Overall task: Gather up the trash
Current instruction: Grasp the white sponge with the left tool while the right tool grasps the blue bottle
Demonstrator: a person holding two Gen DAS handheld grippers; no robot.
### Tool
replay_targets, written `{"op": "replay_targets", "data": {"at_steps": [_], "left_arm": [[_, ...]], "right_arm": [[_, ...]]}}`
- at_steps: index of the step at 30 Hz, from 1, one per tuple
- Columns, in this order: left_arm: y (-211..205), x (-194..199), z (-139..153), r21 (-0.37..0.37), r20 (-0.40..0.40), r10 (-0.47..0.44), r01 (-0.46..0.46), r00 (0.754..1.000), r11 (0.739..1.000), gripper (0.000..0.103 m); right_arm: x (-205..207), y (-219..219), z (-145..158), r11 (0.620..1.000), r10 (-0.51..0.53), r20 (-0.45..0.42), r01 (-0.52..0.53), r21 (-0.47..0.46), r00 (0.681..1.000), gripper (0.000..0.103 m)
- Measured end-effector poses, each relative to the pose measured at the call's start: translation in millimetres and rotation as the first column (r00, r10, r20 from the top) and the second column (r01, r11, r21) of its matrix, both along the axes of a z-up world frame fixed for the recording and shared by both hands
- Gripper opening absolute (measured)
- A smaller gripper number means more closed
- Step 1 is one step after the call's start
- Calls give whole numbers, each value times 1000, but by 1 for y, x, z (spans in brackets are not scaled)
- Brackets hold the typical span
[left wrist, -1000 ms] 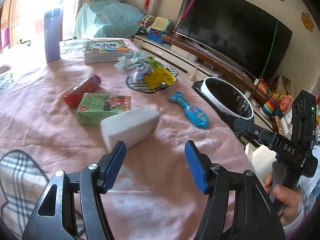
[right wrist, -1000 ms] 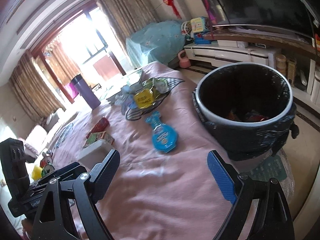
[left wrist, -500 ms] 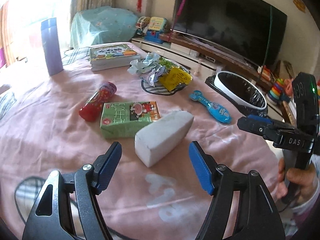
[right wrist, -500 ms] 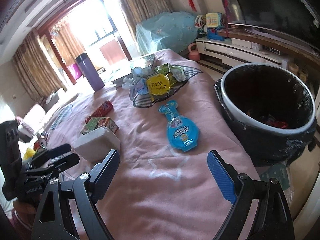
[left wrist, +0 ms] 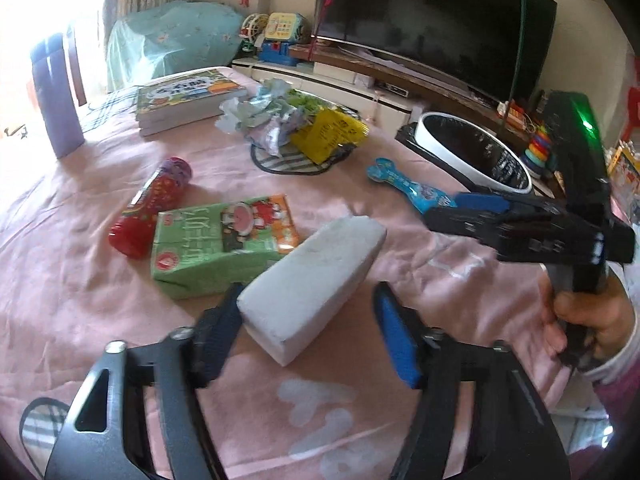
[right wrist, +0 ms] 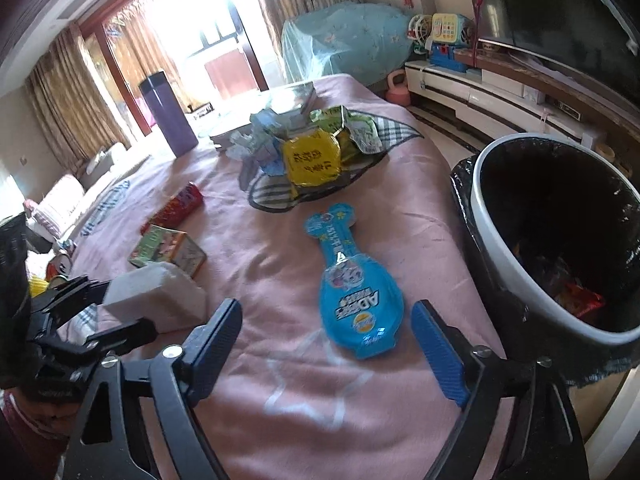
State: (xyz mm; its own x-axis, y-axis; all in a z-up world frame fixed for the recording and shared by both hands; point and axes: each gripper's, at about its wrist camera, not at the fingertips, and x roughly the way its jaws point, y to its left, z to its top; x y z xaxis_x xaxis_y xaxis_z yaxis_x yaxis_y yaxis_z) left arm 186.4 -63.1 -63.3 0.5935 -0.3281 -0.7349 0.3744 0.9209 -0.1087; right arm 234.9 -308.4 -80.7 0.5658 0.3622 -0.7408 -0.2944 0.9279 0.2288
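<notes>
A white foam block [left wrist: 316,280] lies on the pink tablecloth, its near end between the fingers of my open left gripper [left wrist: 308,332]; it also shows in the right wrist view [right wrist: 156,296]. A green carton [left wrist: 220,240] and a red tube [left wrist: 152,208] lie just left of it. A blue flat package [right wrist: 352,288] lies just ahead of my open right gripper [right wrist: 328,340], which also shows in the left wrist view [left wrist: 472,210]. A black-lined bin [right wrist: 496,240] stands beside the table at the right. A pile of wrappers [right wrist: 312,152] sits on a mat.
A stack of books [left wrist: 184,100] and a purple tumbler [left wrist: 56,108] stand at the far side of the table. A TV [left wrist: 432,20] and a low cabinet with toys [left wrist: 276,40] line the wall beyond the table's right edge.
My left gripper has moved forward until the white block's near end is between its fingers. My right gripper has swung left from the bin toward the blue package.
</notes>
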Motion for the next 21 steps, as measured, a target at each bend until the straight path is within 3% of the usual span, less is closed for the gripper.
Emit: {"op": "replay_targets", "data": {"at_steps": [2, 4, 8, 14, 21], "left_arm": [[-3, -3, 0, 22, 14, 8, -9, 1000, 1000, 52], [-2, -5, 0, 26, 12, 23, -24, 1000, 999, 48], [6, -9, 3, -38, -18, 65, -65, 998, 997, 43], [-4, -17, 13, -113, -20, 65, -67, 998, 991, 39], [-43, -16, 30, -117, 22, 33, -31, 999, 993, 39]], "right_arm": [[5, 3, -4, 1000, 1, -11, -1, -23, 1000, 73], [6, 4, -7, 998, -10, -17, 9, -56, 1000, 46], [-2, 4, -3, 998, -11, 8, 11, -55, 1000, 46], [-17, -17, 9, 998, -51, 28, 50, 47, 998, 46], [-35, -46, 31, 986, -107, 61, 98, 131, 992, 46]]}}
